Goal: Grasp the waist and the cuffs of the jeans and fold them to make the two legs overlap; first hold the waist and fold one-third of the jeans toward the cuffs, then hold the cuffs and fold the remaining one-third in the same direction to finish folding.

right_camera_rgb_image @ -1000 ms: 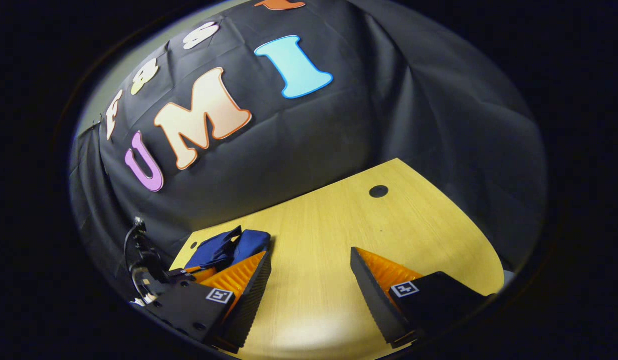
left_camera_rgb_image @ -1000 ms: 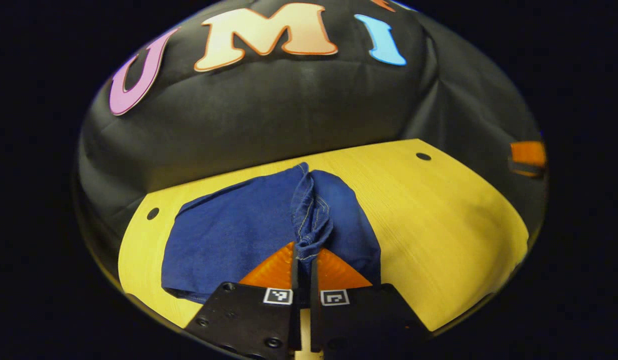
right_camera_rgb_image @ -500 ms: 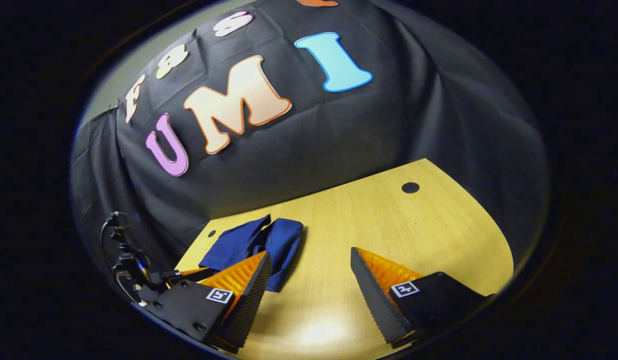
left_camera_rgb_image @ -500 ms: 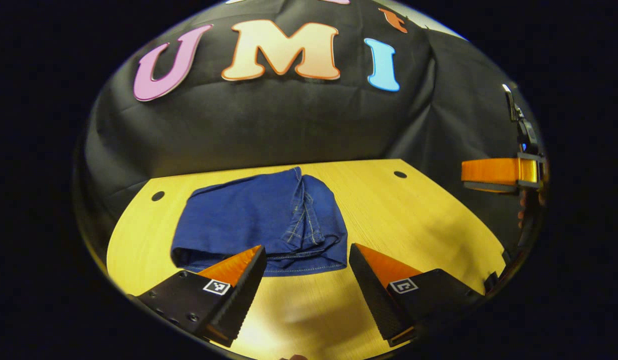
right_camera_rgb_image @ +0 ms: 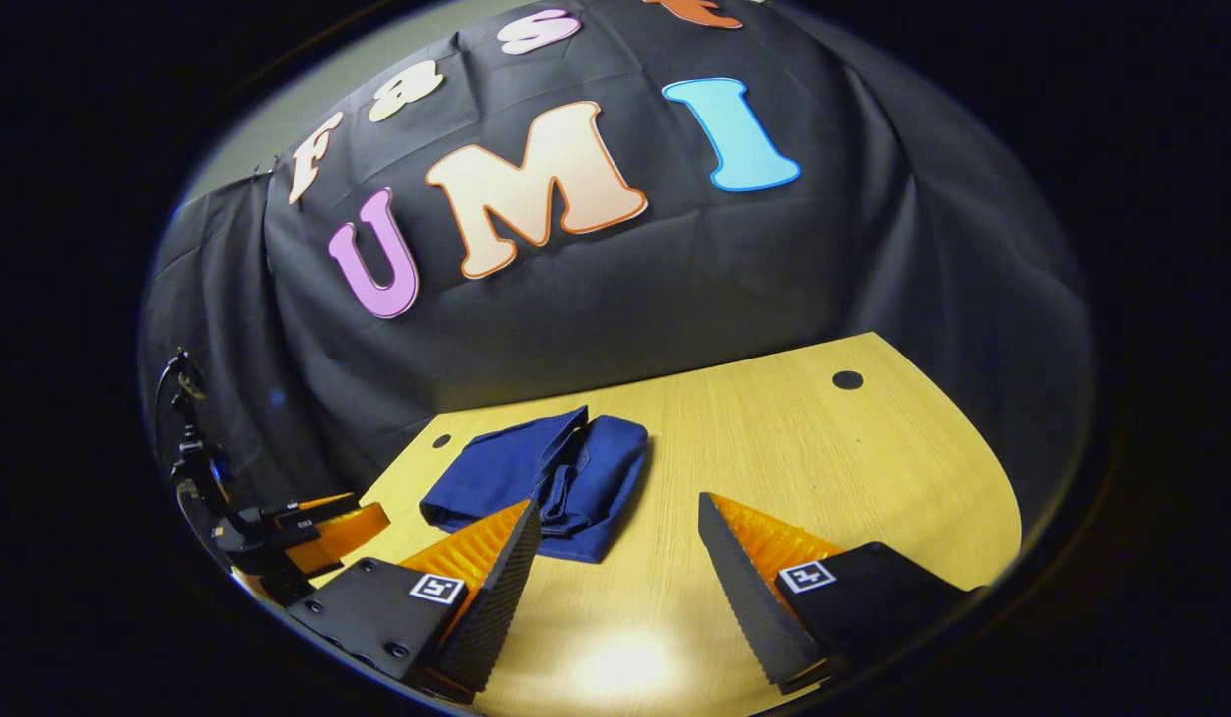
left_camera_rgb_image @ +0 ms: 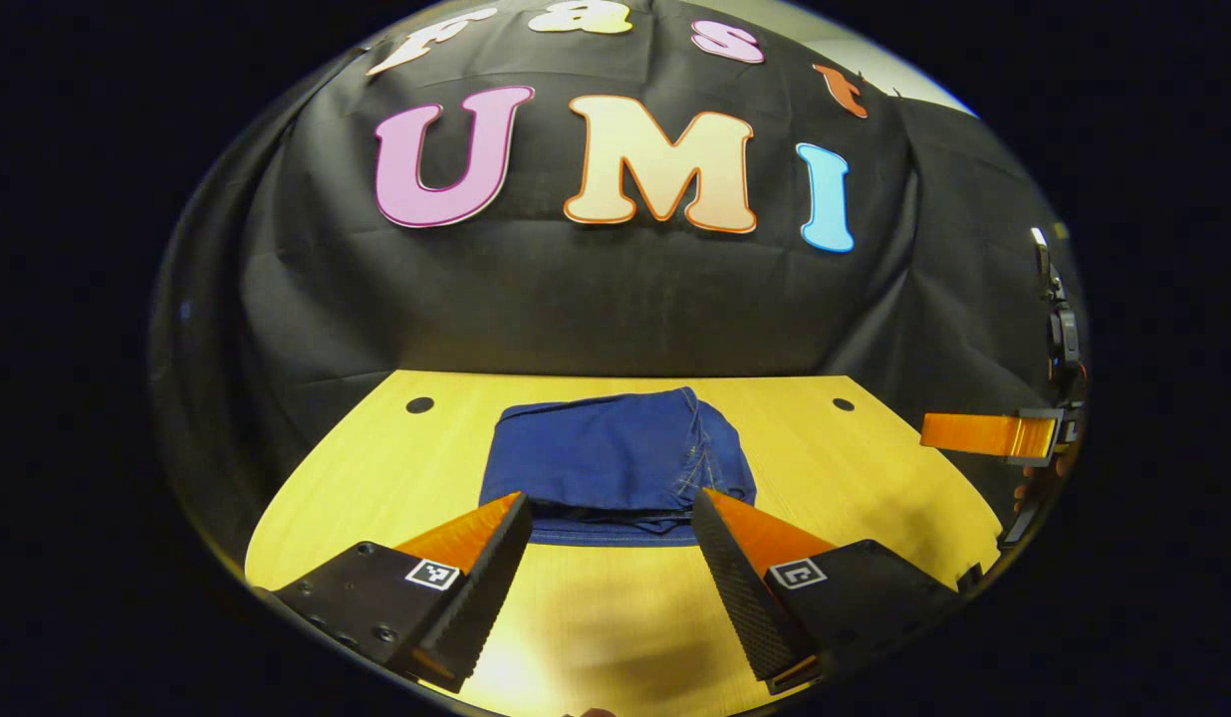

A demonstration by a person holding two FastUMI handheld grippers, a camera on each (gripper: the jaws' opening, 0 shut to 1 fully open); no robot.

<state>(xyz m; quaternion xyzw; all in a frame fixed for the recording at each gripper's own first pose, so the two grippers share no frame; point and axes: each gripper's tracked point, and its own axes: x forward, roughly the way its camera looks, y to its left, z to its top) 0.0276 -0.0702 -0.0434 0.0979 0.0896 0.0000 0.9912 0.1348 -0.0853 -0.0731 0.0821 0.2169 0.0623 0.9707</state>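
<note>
the dark blue denim jeans, folded into a compact stacked bundle, are being seen lying flat near the middle of the pale yellow wood-grain table, toward its far edge by the black cloth wall.

left gripper: the fingers are being held wide apart over bare table just in front of the bundle, with nothing between them. right gripper: likewise spread wide and gripping nothing, with the bundle lying beyond its left finger.

judged state: the folding is looking complete, or nearly so, with both tools clear of the cloth.

risks from here:
- the upper layers near the stitched seam are sitting bunched and uneven; if the bundle is nudged by a finger, the top fold could be slipping open.
- any re-grasp of the loose edge could be dragging the whole stack across the smooth table.

differences between views:
- in the left gripper view, the near hem is being shown as a straight stitched line, and the right gripper is being seen side-on at the far right, with part of a hand below it.
- in the right gripper view, the bundle's side is being shown, with a raised ridge of fabric along the top, and the left gripper is appearing at the far left edge.
</note>
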